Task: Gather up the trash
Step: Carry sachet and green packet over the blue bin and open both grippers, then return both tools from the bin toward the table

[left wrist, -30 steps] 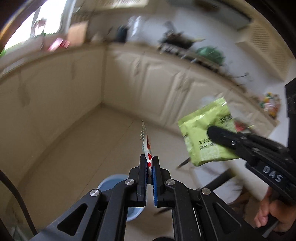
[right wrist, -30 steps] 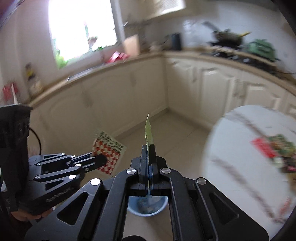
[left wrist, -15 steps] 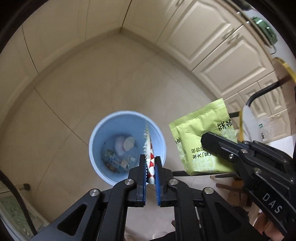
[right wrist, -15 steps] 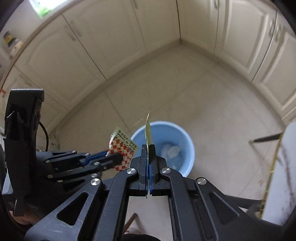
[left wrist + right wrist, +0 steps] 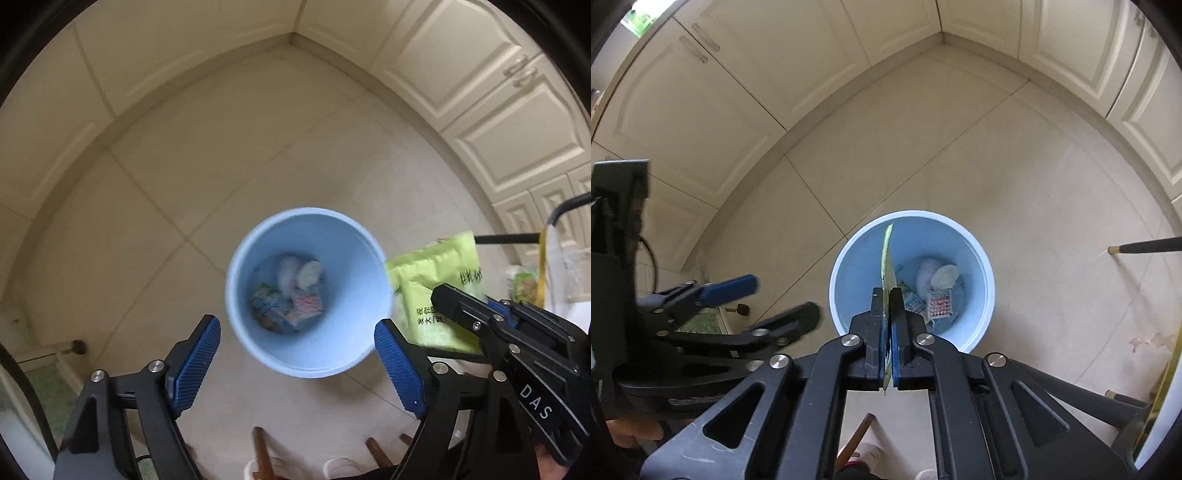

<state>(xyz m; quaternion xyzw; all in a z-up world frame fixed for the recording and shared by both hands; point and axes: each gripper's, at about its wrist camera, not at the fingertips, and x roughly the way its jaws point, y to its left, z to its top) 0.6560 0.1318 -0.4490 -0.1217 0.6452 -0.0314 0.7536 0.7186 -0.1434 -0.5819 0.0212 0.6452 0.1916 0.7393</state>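
Red-checked wrapper (image 5: 308, 304) has dropped into the bin (image 5: 343, 354); "DAS" on right gripper (image 5: 448, 301).

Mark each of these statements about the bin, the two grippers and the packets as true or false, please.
1. The left gripper grips a red-checked packet. False: its fingers stand wide apart, opening, with nothing between them; the red-checked packet lies in the bin.
2. The right gripper has a green packet between its fingers. True, though they are beginning to open.
3. The blue bin stands on a table. False: it stands on the tiled floor.
4. The bin already holds trash. True: several wrappers and pale crumpled pieces lie at its bottom.
5. The cabinet doors hang open. False: all those in view are closed.
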